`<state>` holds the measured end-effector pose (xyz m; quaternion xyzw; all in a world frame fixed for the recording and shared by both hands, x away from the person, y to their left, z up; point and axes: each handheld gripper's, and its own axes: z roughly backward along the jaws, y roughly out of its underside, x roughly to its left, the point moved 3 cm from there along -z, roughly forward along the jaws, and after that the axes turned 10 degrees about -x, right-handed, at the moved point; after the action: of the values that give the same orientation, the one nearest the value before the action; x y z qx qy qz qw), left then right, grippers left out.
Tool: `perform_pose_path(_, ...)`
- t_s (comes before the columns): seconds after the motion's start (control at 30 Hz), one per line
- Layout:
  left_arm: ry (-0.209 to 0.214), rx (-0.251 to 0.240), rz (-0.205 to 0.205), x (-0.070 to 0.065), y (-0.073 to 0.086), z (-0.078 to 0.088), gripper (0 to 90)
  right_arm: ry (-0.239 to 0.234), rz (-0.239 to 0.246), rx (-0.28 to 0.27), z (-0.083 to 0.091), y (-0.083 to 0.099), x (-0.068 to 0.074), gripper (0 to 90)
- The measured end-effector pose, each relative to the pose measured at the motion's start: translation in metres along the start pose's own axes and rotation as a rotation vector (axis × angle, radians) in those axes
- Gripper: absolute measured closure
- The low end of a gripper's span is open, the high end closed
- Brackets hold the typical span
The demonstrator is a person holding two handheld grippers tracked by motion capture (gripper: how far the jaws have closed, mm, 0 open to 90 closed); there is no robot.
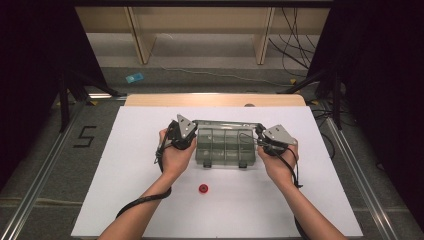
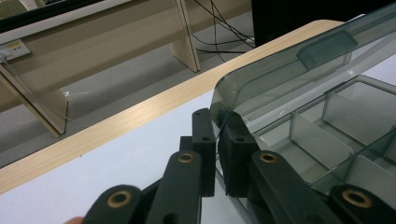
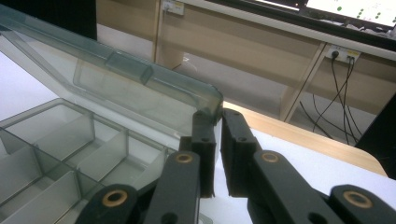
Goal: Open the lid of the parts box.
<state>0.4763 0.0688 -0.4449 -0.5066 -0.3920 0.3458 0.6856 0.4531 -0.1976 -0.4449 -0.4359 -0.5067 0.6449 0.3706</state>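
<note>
Now both grippers pinch the raised lid (image 1: pixel 227 123) of the clear box (image 1: pixel 225 147): left gripper (image 2: pixel 218 125) and right gripper (image 3: pixel 219 119) apparently clamp opposite corners, jaws nearly closed.

Raised lid (image 1: pixel 227 123) blocks box's far side; near table (image 1: pixel 125 200) open except red cap (image 1: pixel 203 188).

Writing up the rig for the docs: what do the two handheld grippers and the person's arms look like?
Both the left gripper and right gripper are black, each topped by a grey three-cornered plate with small holes. The jaws are black linked bars with brass-coloured pivot bushings and flat rectangular black pads. A black cable trails from each along the forearm. Forearms are bare, no sleeves visible.
</note>
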Motion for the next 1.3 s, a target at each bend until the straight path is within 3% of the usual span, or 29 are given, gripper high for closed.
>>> perform_pose_path(0.3,0.001,0.012,-0.005,0.003,-0.002,-0.002,85.6,0.005,-0.001,-0.003,-0.003,-0.002,-0.002,85.1)
perform_pose_path(1.17,0.008,0.019,0.049,0.01,-0.008,-0.014,85.6,0.01,-0.02,-0.005,-0.014,-0.007,-0.006,85.5)
perform_pose_path(1.3,0.013,0.009,0.025,0.013,-0.01,-0.017,85.6,0.021,-0.021,-0.001,-0.016,-0.008,-0.007,85.6)
